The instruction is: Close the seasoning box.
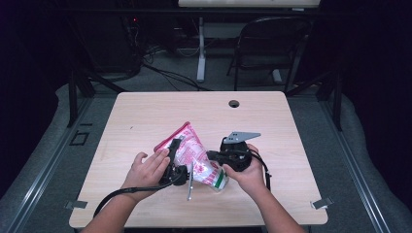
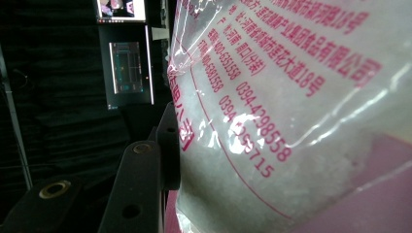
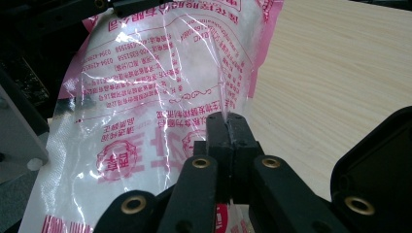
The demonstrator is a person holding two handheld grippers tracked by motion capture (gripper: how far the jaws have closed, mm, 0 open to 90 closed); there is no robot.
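A clear bag (image 1: 194, 158) with pink print, filled with white grains, is held between the two hands over the near middle of the desk (image 1: 145, 111). It stands tilted, its pink sealed end up and toward the far left, its lower end near the person's right hand.

Left tongs (image 1: 174, 150): set against the bag's left side, one jaw lying along the film. In the left gripper view the bag (image 2: 291, 97) presses up against the inner face of the one jaw that shows; the other jaw is hidden behind the bag, so the jaws stand part open around it and appear to clamp it. The left hand (image 1: 145, 170) rests on the tool, fingers spread toward the bag.

Right tongs (image 3: 227, 127): jaws shut tight together, with a fold of the bag's (image 3: 160, 87) film pinched between the tips. In the high view the right tongs (image 1: 214, 156) meet the bag's lower right part, held by the right hand (image 1: 248, 172).

A cable (image 1: 121, 194) trails from the left tool across the desk's near edge.
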